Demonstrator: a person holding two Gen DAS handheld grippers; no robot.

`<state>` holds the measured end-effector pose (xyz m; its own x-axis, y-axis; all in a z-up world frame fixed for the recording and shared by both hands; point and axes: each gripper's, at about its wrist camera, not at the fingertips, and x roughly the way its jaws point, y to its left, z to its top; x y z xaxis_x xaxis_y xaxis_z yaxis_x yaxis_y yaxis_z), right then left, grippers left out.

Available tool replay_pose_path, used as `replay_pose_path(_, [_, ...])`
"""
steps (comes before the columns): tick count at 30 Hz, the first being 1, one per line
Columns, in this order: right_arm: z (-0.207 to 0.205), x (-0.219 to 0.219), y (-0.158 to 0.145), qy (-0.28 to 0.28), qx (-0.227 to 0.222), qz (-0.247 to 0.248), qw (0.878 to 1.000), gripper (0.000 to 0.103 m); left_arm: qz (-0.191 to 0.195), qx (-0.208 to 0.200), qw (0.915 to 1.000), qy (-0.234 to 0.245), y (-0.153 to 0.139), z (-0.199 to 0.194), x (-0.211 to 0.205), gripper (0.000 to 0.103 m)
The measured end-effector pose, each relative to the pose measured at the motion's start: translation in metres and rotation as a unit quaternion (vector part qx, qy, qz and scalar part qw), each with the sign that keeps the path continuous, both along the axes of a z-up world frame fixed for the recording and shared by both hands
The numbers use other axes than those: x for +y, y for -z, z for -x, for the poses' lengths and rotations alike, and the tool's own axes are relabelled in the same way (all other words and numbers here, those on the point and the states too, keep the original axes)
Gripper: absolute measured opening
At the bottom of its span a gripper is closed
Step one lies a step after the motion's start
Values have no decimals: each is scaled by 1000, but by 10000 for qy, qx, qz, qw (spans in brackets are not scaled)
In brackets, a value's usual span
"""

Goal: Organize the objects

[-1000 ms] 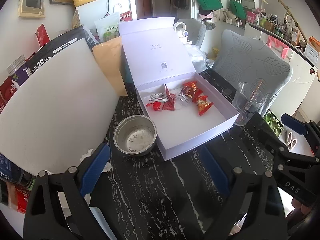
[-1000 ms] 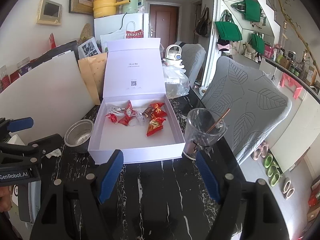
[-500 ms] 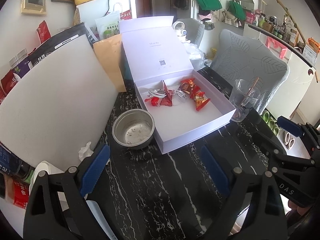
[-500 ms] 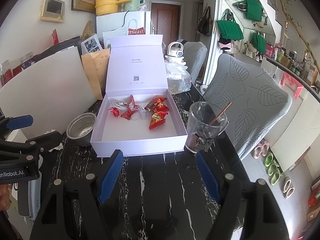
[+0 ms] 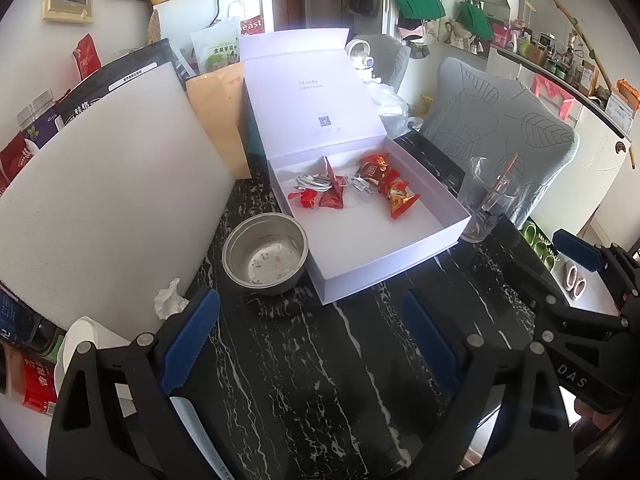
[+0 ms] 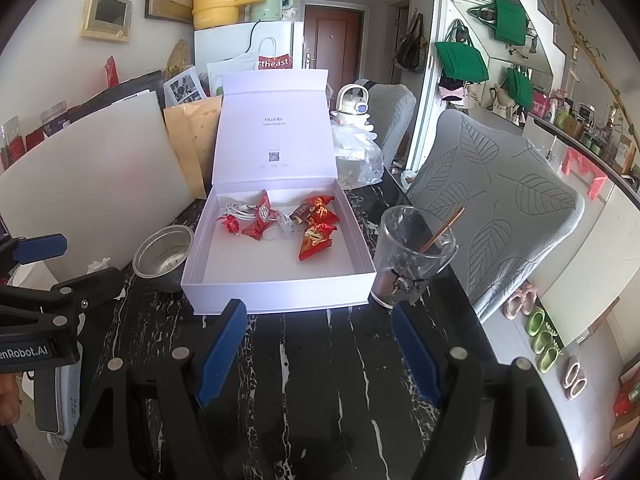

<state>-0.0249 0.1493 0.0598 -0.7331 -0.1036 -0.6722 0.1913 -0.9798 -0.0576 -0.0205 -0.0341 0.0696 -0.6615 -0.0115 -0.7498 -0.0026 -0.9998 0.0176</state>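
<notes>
A black marble-patterned table with white veins fills the lower part of both wrist views. On it sits a white rectangular cardboard box, its hinged lid standing upright at the back. Inside, toward the rear of the box's smooth white floor, lie several crinkled red foil candy wrappers and a coiled white cable. Touching the box's left side is a round, dull metal bowl with specks of residue on its bottom. Just beside the box's right front corner stands a clear glass cup with a thin wooden stick leaning inside. A large flat white board leans behind the bowl, and a crumpled white tissue lies at its foot. A grey chair with an embossed leaf pattern stands on the right.

The left gripper and right gripper, black with ridged blue pads, both hover over bare table in front of the box, fingers spread and holding nothing.
</notes>
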Motion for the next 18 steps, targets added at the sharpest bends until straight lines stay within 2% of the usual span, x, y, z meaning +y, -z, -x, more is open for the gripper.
replay_pose_path(18, [7,-2,4,36,-42,-118,9999,76,86,-81,9999,43,3,5,2,92])
